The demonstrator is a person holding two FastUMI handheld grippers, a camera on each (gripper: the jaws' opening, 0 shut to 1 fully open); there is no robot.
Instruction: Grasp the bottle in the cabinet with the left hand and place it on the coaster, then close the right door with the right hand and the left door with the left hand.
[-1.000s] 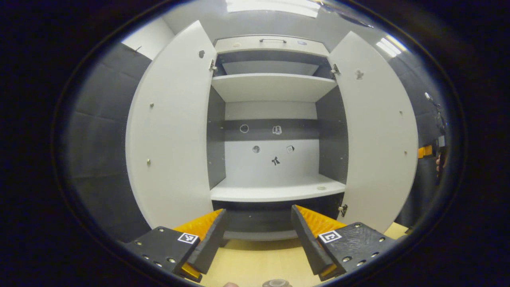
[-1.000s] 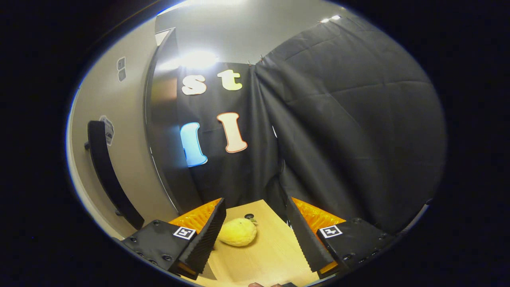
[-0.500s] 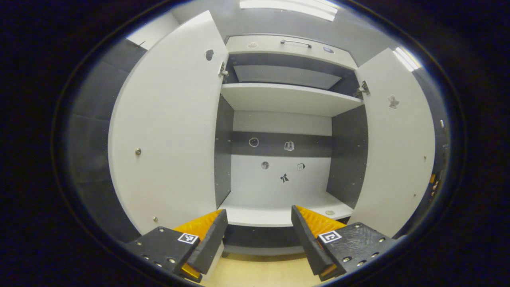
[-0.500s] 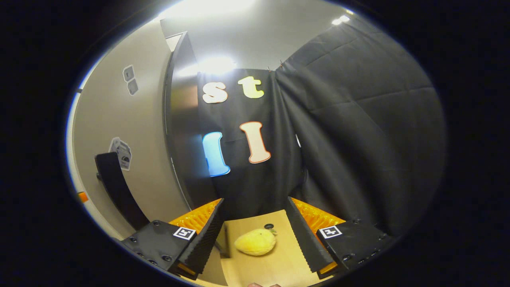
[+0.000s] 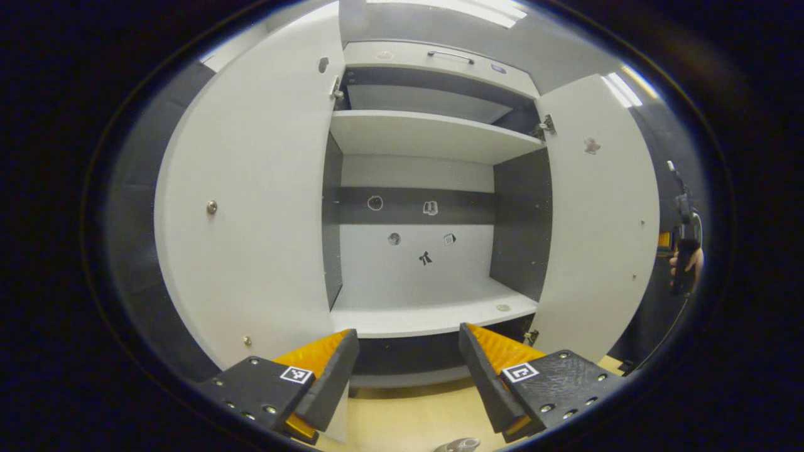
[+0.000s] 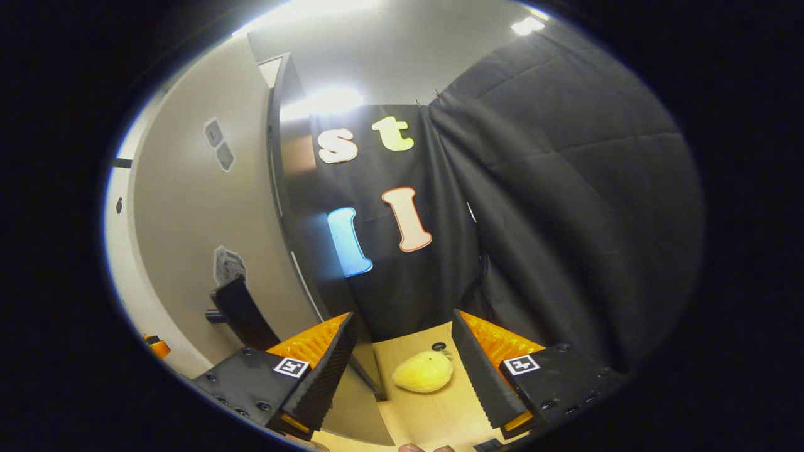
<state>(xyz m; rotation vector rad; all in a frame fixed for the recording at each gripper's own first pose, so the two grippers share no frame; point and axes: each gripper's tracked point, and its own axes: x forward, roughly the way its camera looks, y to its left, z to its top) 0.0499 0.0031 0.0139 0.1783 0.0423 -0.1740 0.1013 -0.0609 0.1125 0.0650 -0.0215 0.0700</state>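
The white cabinet stands open in the left gripper view, with its left door (image 5: pixel 251 207) and right door (image 5: pixel 597 220) swung wide. Its lower shelf (image 5: pixel 433 314) carries just a small round disc (image 5: pixel 502 307). My left gripper (image 5: pixel 408 329) is open and empty in front of that shelf. A round grey cap (image 5: pixel 457 446), maybe the bottle's top, peeks in at the bottom edge. In the right gripper view, my right gripper (image 6: pixel 402 314) is open and empty beside the right door's outer face (image 6: pixel 188 207). The door's black handle (image 6: pixel 242 311) lies just left of the left finger.
A yellow soft fruit-like object (image 6: pixel 423 371) lies on the wooden table (image 6: pixel 440 408) between the right gripper's fingers, farther off. Black cloth walls close in behind and to the right. A hand holding the other gripper (image 5: pixel 683 267) shows past the right door's edge.
The left gripper's view has shifted, and the cap is back at the bottom edge. The right gripper has moved closer to the right door; the handle now sits near its left finger.
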